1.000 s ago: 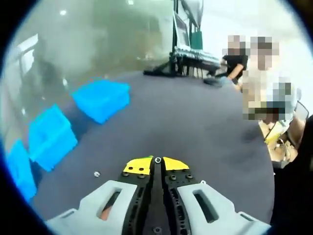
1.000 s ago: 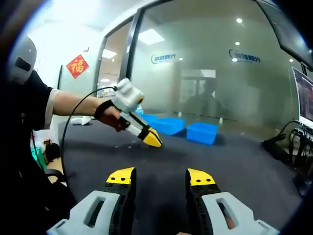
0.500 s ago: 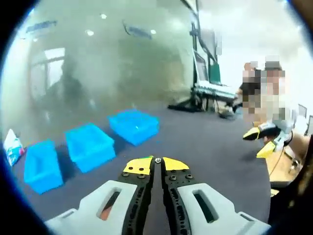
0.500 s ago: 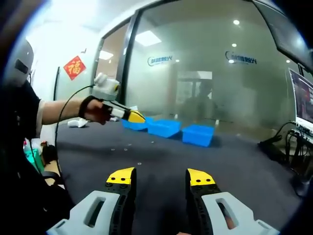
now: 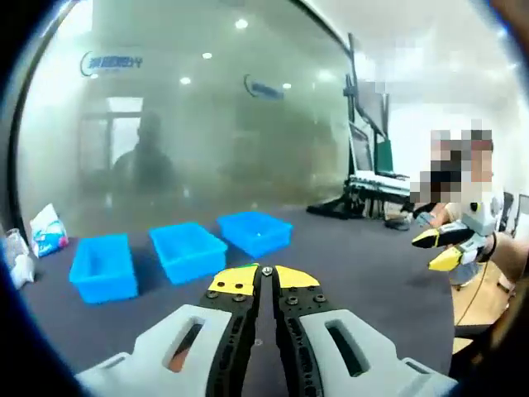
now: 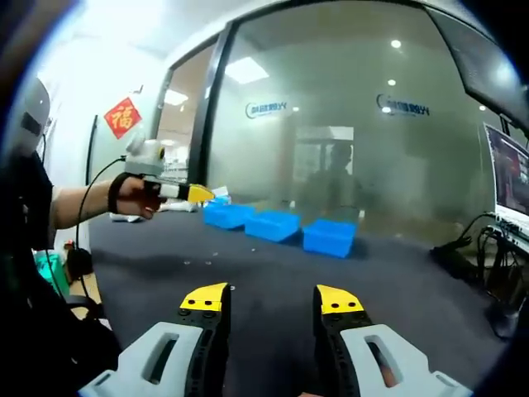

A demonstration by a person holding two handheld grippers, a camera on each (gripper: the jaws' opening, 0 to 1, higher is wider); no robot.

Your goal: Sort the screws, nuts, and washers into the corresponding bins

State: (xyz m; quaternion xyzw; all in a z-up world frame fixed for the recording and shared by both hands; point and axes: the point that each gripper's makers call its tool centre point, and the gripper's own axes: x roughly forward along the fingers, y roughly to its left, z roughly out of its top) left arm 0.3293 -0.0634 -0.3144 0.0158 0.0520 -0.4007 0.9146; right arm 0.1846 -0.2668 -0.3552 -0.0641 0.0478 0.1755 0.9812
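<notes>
— What's the room like from where you sit?

— I see a wide dark table (image 5: 347, 265) with a matte, cloth-like top, and behind it a long frosted glass wall (image 5: 207, 141) with ceiling lights reflected in it. A red paper square (image 6: 121, 117) hangs on the white wall at the far left in the right gripper view.

— And the bins?

— Three blue bins (image 5: 187, 251) stand in a row on the table near the glass, open-topped, rectangular, smooth plastic. In the right gripper view the same row (image 6: 273, 225) sits well beyond my jaws.

— The small parts?

— I can make out a few tiny specks (image 6: 232, 288) on the table ahead of the right jaws; too small to tell screw, nut or washer.

— Your claws?

— My left gripper (image 5: 265, 274) has its yellow tips pressed together, with a tiny metal piece (image 5: 266, 270) at the tips; I cannot tell what it is. In the right gripper view it is held above the table near the bins. My right gripper (image 6: 273, 302) has its jaws spread apart, holding nothing, grey plastic bodies behind yellow tips.
</notes>
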